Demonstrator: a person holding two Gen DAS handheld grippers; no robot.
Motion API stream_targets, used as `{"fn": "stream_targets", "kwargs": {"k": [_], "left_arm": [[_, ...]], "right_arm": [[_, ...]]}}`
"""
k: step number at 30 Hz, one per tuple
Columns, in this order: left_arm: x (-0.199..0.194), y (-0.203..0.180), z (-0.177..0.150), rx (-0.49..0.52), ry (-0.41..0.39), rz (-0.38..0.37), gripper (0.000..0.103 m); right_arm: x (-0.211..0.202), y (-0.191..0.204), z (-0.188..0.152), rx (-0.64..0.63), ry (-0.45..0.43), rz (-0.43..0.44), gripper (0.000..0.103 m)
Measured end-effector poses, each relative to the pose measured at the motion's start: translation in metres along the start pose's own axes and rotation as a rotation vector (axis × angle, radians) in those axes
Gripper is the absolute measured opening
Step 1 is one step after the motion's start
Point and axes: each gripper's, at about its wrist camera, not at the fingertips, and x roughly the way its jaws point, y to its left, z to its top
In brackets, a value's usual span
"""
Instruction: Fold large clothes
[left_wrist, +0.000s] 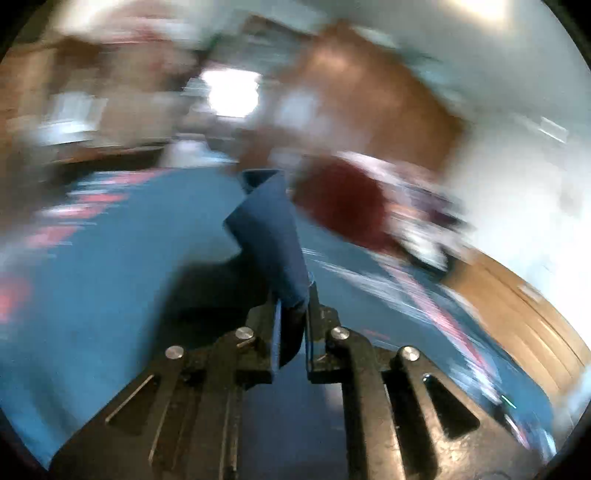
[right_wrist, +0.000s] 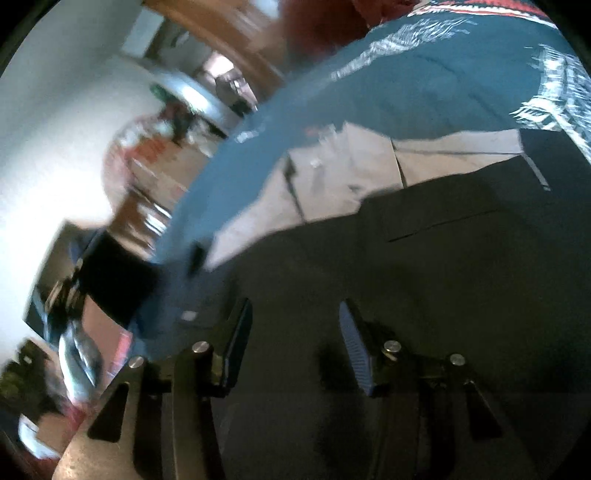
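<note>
— under the left tool (left_wrist: 293, 314), what's there?
— a blue cloth with red and white patterning (left_wrist: 110, 266) covers the surface. the left tool is clamped on a dark blue fold of fabric (left_wrist: 269, 229) that rises in front of it.
— and the right tool (right_wrist: 295, 339)?
— jaws spread wide, holding nothing, above a dark garment (right_wrist: 424, 258) that lies over a beige piece (right_wrist: 332, 173) on the same blue cloth (right_wrist: 424, 85).
— the room?
— blurred: pale walls (left_wrist: 517, 74), brown wooden panels (left_wrist: 369, 96), a bright window (left_wrist: 232, 92).
</note>
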Motion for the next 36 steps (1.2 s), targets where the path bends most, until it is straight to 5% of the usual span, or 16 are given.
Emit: {"fn": "stream_targets", "kwargs": {"k": [3, 5, 7, 11, 17, 20, 23, 24, 25, 29, 31, 36], "left_arm": [[0.031, -0.089, -0.061, -0.033, 0.161, -0.24, 0.033], [0.038, -0.118, -0.104, -0.047, 0.263, -0.278, 0.046], [0.032, -0.119, -0.133, -0.088, 0.315, -0.278, 0.047], [-0.004, -0.065, -0.151, -0.209, 0.311, -0.122, 0.05], [-0.068, 0.039, -0.15, -0.388, 0.208, 0.143, 0.056], [-0.075, 0.056, -0.162, -0.479, 0.174, 0.136, 0.052], [-0.067, 0.045, -0.165, -0.42, 0.197, 0.173, 0.053], [-0.066, 0.044, -0.164, -0.409, 0.205, 0.184, 0.053], [-0.066, 0.044, -0.164, -0.405, 0.207, 0.188, 0.053], [-0.075, 0.051, -0.163, -0.414, 0.188, 0.173, 0.052], [-0.069, 0.059, -0.161, -0.41, 0.188, 0.181, 0.052], [-0.061, 0.059, -0.16, -0.395, 0.198, 0.203, 0.052]], "right_arm": [[-0.038, -0.003, -0.01, 0.06, -0.045, 0.041, 0.063], [-0.057, -0.02, -0.02, 0.141, -0.052, 0.066, 0.065], [-0.068, -0.041, -0.033, 0.221, -0.029, 0.079, 0.065], [-0.066, -0.06, -0.048, 0.267, 0.041, 0.063, 0.065], [-0.017, -0.027, -0.042, 0.18, 0.178, 0.076, 0.064], [0.004, -0.02, -0.036, 0.153, 0.206, 0.006, 0.058], [0.017, -0.011, -0.034, 0.13, 0.218, -0.007, 0.053], [0.024, -0.006, -0.033, 0.104, 0.232, -0.02, 0.044], [0.025, -0.005, -0.033, 0.089, 0.24, -0.038, 0.019], [-0.012, 0.001, -0.011, 0.057, 0.126, -0.008, 0.013], [-0.045, -0.011, 0.008, 0.05, 0.041, -0.053, 0.013], [-0.084, -0.066, 0.025, 0.094, 0.014, -0.186, 0.013]]}}
